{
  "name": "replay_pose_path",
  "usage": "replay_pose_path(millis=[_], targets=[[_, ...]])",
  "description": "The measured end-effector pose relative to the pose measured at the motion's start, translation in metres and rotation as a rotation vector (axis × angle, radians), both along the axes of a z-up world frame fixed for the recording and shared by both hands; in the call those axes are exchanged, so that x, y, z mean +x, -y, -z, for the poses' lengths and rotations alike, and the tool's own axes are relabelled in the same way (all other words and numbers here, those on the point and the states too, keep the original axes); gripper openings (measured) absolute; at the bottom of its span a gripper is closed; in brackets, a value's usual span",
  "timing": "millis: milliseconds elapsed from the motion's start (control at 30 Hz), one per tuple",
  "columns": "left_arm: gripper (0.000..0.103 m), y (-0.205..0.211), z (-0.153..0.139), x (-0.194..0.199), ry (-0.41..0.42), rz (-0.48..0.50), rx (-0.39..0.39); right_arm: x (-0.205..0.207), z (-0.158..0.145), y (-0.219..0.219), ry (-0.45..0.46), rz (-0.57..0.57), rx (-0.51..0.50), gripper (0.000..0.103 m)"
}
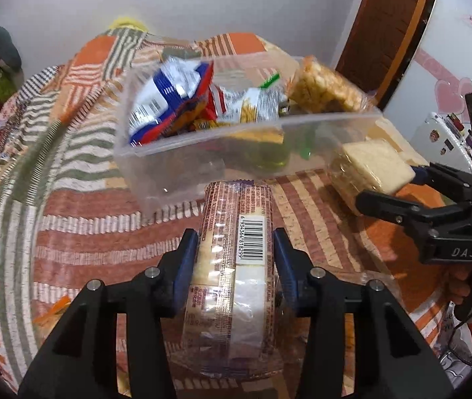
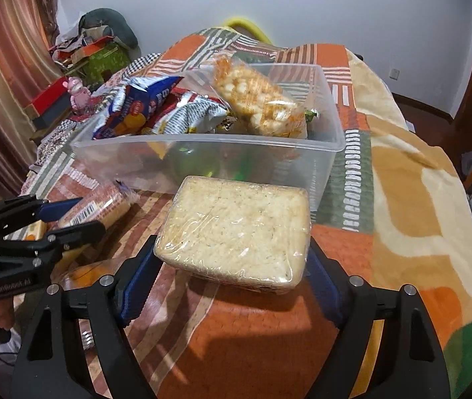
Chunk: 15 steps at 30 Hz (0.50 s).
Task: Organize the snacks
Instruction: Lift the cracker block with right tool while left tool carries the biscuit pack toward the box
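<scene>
My left gripper (image 1: 236, 252) is shut on a long cracker pack (image 1: 236, 249) with a barcode, held just in front of the clear plastic bin (image 1: 202, 173). My right gripper (image 2: 232, 266) is shut on a clear-wrapped pale rice-cake block (image 2: 236, 229), held above the bedspread in front of the bin (image 2: 202, 153). The bin holds a blue snack bag (image 2: 136, 106), a silver bag (image 2: 189, 116) and a puffed-rice pack (image 2: 255, 99). In the left wrist view the right gripper (image 1: 398, 186) and its block (image 1: 372, 166) show at right. In the right wrist view the left gripper (image 2: 69, 216) and the cracker pack (image 2: 96, 209) show at left.
The bin stands on a bed with an orange, green and cream patterned spread (image 2: 402, 199). Boxes and clutter (image 2: 86, 56) lie at the far left by a curtain. A wooden door (image 1: 389, 26) and a white fridge (image 1: 452, 66) stand at the right.
</scene>
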State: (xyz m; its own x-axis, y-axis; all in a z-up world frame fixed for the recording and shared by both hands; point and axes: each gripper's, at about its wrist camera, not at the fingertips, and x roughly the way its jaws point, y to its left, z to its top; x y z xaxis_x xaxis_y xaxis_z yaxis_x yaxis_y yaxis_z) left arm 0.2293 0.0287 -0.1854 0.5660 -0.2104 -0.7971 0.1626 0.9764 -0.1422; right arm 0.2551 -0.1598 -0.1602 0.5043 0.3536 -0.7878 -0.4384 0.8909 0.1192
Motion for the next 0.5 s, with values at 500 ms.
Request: replay_pose_path(millis=[500], targets=[[0.005,-0.008,-0.081,0.028,0.173,-0.028,-0.07,0.013,-0.069,0.006,0.179,0.028,0.1,0.08]])
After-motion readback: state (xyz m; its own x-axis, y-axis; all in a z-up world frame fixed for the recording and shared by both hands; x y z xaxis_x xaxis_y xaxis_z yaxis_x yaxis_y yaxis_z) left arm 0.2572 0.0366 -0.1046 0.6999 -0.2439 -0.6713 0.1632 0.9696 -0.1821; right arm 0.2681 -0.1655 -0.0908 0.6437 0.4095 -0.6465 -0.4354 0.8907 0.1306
